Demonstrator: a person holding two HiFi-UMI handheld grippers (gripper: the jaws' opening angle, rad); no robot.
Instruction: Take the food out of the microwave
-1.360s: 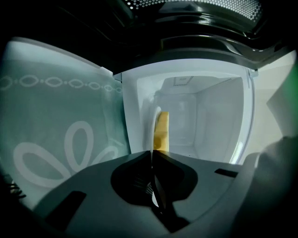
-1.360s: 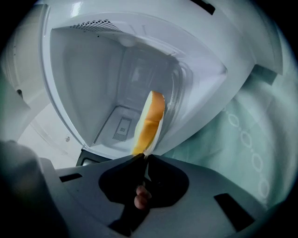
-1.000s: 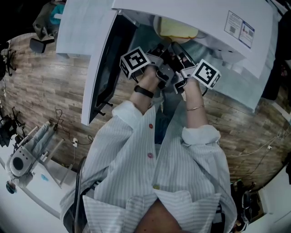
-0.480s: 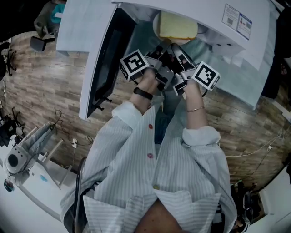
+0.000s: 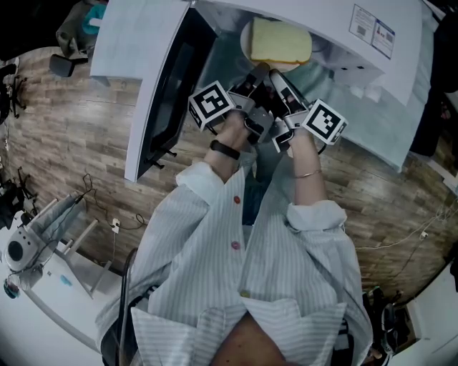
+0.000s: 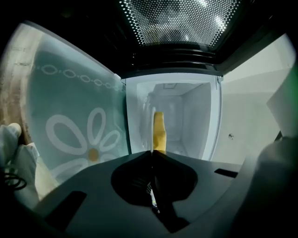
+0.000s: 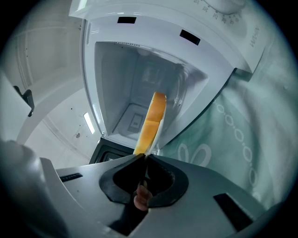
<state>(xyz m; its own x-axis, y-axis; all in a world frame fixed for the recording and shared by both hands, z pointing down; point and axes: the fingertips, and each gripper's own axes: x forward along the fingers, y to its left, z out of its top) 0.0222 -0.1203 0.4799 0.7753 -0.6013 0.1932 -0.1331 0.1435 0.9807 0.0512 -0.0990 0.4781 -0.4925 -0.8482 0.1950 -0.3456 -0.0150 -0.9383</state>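
A yellow slab of food (image 5: 278,41) lies on a pale plate (image 5: 246,41) at the mouth of the white microwave (image 5: 336,21), under its top edge. My left gripper (image 5: 256,77) and right gripper (image 5: 276,78) sit side by side at the plate's near rim, both shut on it. In the left gripper view the jaws (image 6: 152,151) pinch the thin rim, with the food (image 6: 159,132) edge-on before the empty oven cavity (image 6: 179,109). The right gripper (image 7: 143,155) grips the same rim, the food (image 7: 151,122) rising beyond it.
The microwave door (image 5: 168,93) stands open at the left, its mesh window (image 6: 181,23) overhead in the left gripper view. A teal cloth with daisy print (image 6: 74,125) covers the surface under the oven (image 7: 242,135). Wooden floor (image 5: 71,143) lies below.
The plate with the food has come further out of the microwave toward me, so more of the yellow slab shows. Both grippers keep their hold and have drawn back slightly.
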